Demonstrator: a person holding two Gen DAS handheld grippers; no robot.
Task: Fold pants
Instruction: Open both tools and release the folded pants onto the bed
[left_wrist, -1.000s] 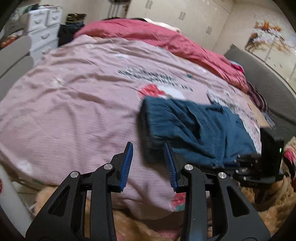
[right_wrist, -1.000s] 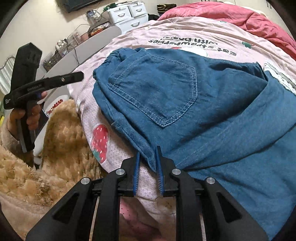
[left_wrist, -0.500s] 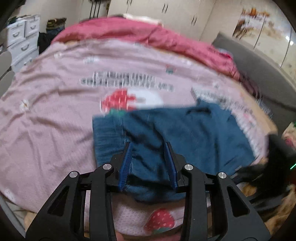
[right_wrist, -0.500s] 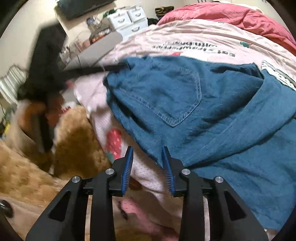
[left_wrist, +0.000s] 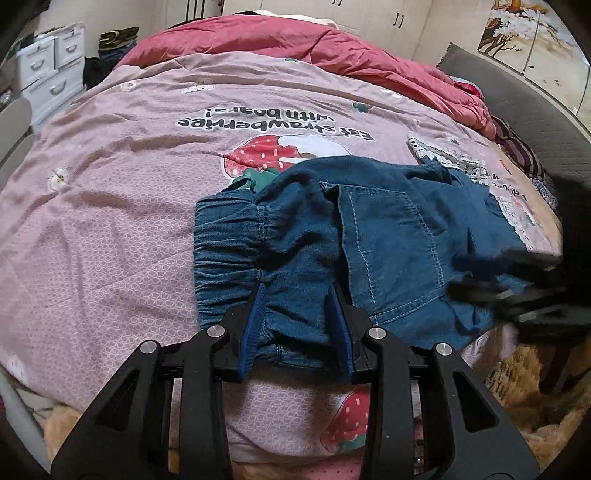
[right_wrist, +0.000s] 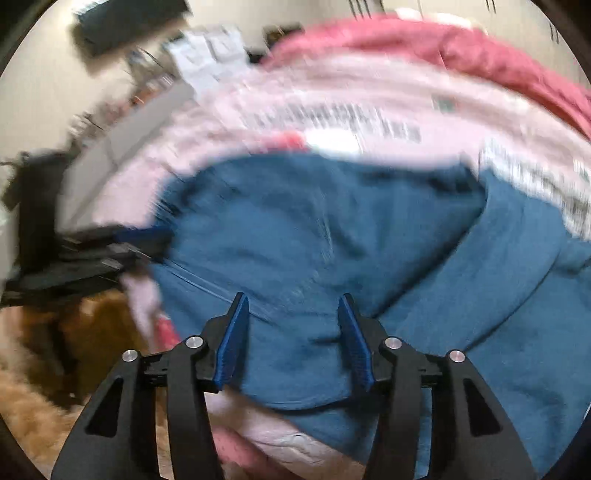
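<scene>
Blue denim pants lie folded on the pink bedspread near the bed's front edge, elastic waistband at the left, back pocket up. My left gripper is open, its blue pads straddling the near waist edge of the pants. My right gripper is open over the pants in a blurred view. It also shows blurred at the right of the left wrist view, at the pants' right edge. The left gripper shows at the left in the right wrist view.
A red quilt lies bunched at the far side of the bed. White drawers stand at the far left. A dark grey headboard or sofa runs along the right. A tan fluffy rug lies below the bed edge.
The right gripper let go of the pants edge and opened wide; its view is now blurred by motion. The left gripper moved right and forward onto the waistband edge, staying open.
</scene>
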